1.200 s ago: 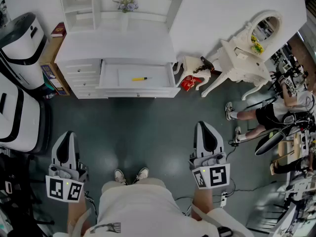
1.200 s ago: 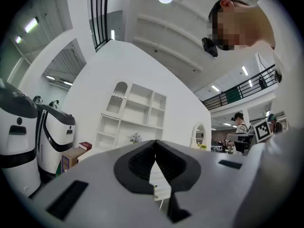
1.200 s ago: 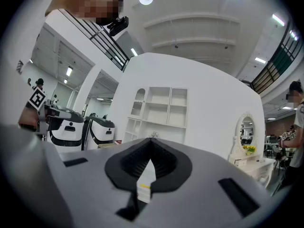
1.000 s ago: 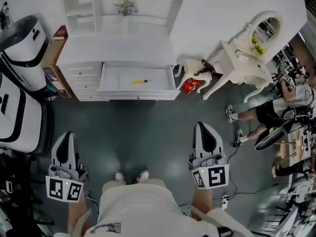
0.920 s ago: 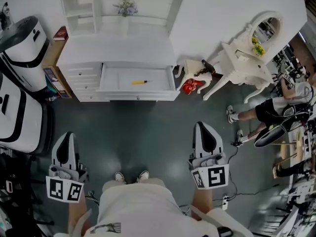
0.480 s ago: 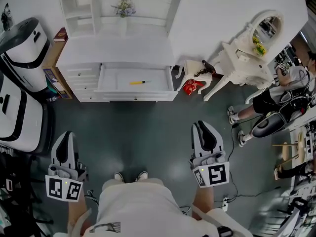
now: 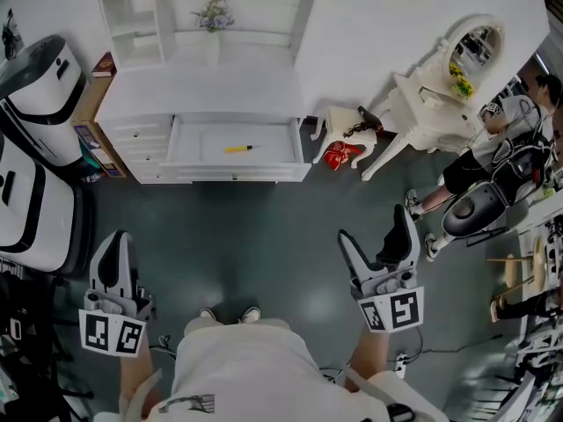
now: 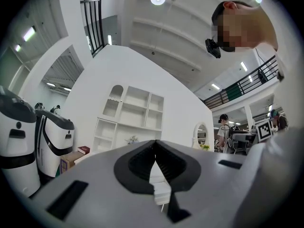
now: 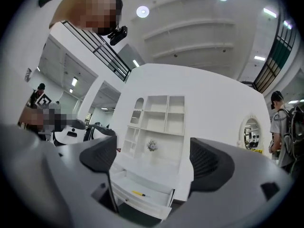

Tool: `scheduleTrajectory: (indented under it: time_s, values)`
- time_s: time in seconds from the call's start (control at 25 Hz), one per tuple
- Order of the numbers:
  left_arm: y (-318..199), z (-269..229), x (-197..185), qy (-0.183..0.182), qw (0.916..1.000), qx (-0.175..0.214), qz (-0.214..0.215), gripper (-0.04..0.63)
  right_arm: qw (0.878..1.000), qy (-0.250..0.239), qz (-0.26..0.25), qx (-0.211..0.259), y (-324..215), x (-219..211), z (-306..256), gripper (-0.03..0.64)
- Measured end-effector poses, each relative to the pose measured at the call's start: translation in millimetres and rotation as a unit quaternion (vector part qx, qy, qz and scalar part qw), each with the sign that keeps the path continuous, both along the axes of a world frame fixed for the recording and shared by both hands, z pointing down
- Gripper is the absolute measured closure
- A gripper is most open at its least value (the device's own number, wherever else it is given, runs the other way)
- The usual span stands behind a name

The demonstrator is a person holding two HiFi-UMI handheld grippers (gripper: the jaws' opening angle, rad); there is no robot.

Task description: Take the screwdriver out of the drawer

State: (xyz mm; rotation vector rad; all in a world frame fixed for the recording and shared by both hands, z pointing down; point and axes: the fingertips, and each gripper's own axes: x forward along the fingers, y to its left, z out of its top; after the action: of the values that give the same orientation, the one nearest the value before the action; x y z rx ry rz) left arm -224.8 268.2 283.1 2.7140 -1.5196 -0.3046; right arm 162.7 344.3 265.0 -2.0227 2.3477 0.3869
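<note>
Two grippers over the floor (image 7: 264, 227), left gripper (image 7: 114, 241) jaws together, empty, right gripper (image 7: 376, 232) jaws just opened wide, nothing between, yellow screwdriver (image 7: 237, 149) lying in open drawer (image 7: 189, 141), well apart from both.

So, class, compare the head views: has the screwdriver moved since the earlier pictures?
No. The screwdriver lies at the same spot near the middle of the open drawer, as before; only the view itself has shifted slightly.
</note>
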Motion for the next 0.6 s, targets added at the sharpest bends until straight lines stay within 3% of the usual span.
scheduleTrajectory:
  time_s: [0.44,0.6]
  values:
    - [4,8,25,-0.032,0.9994,-0.001,-0.014,0.580,1.000,-0.004,-0.008,-0.020,-19,20,28,0.153]
    - [-8,19,20,-0.025,0.9992,-0.018,-0.025,0.580,0.999,0.010,-0.015,-0.030,-36,15,31,0.153]
